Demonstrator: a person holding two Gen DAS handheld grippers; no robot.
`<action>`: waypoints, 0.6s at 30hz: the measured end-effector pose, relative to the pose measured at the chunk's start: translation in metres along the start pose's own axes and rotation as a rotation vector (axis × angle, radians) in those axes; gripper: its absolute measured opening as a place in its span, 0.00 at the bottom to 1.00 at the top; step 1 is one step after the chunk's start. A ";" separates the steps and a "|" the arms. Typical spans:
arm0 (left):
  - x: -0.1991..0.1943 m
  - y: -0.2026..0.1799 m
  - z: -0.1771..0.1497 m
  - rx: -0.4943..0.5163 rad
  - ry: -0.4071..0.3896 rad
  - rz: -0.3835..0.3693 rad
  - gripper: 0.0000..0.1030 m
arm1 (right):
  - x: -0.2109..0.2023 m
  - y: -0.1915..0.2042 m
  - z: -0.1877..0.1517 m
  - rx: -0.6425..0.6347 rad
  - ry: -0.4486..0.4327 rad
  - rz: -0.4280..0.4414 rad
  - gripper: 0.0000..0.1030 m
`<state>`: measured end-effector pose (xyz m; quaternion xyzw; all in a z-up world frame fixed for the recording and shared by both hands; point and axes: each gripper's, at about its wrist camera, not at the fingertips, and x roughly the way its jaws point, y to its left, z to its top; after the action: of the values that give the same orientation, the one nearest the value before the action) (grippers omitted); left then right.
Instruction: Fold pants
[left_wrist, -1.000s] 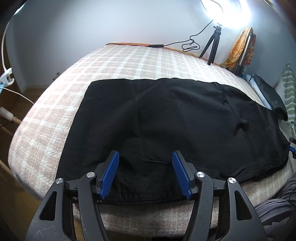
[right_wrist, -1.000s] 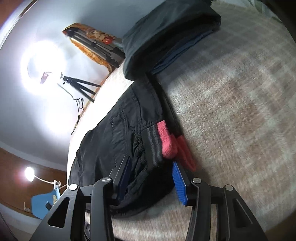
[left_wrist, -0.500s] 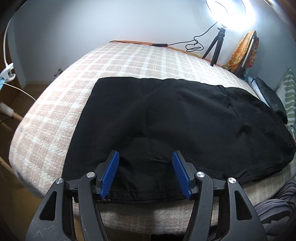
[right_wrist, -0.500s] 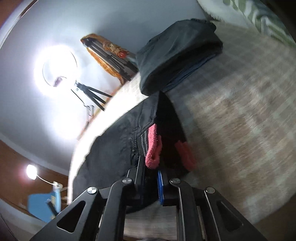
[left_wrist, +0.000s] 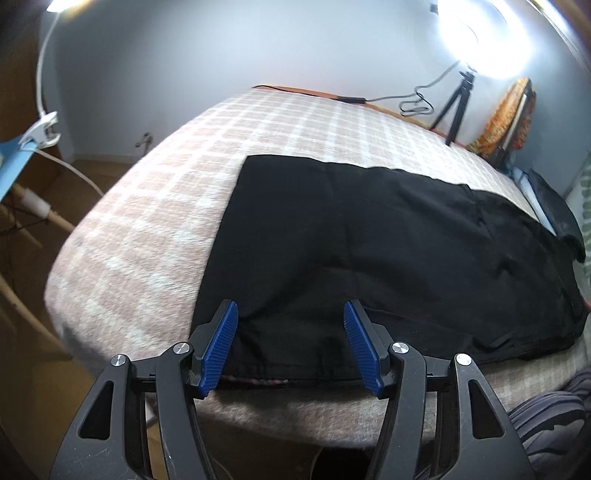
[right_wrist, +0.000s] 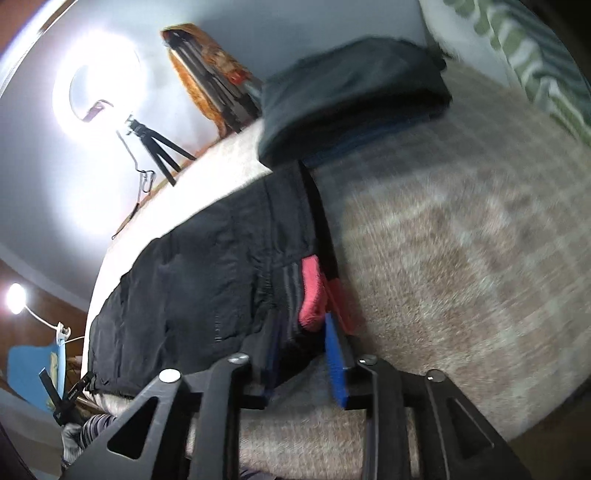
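Observation:
Black pants (left_wrist: 388, 236) lie flat along the checked bed (left_wrist: 166, 206). My left gripper (left_wrist: 290, 347) hovers open over the near leg hem, and its blue pads (left_wrist: 221, 347) stand wide apart without pinching the cloth. In the right wrist view, the pants' (right_wrist: 192, 280) waistband with pink lining (right_wrist: 312, 295) sits at the bed's near edge. My right gripper (right_wrist: 303, 350) has the dark waistband cloth between its jaws, which are opening; the pads look loose on it.
A stack of folded dark clothes (right_wrist: 351, 96) lies just past the waistband, with a green-striped pillow (right_wrist: 535, 55) behind it. A ring light on a tripod (left_wrist: 456, 107) stands at the far bed edge. Striped cloth (left_wrist: 546, 424) shows at lower right.
The right gripper pinched shut on the waistband, then spread apart again while rising and rolling. The left gripper shifted sideways along the hem, still open.

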<state>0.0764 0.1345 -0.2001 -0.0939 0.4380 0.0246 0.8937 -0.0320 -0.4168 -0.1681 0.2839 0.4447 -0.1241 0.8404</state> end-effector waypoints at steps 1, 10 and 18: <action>-0.003 0.002 -0.001 -0.019 -0.007 -0.011 0.57 | -0.006 0.004 0.001 -0.012 -0.012 0.008 0.32; -0.036 0.046 -0.015 -0.326 -0.045 -0.144 0.58 | -0.011 0.078 0.009 -0.206 -0.047 0.079 0.44; -0.039 0.088 -0.037 -0.582 -0.029 -0.240 0.58 | 0.007 0.152 0.001 -0.398 -0.058 0.129 0.79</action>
<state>0.0126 0.2152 -0.2048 -0.3962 0.3856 0.0446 0.8321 0.0427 -0.2939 -0.1173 0.1365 0.4169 0.0118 0.8986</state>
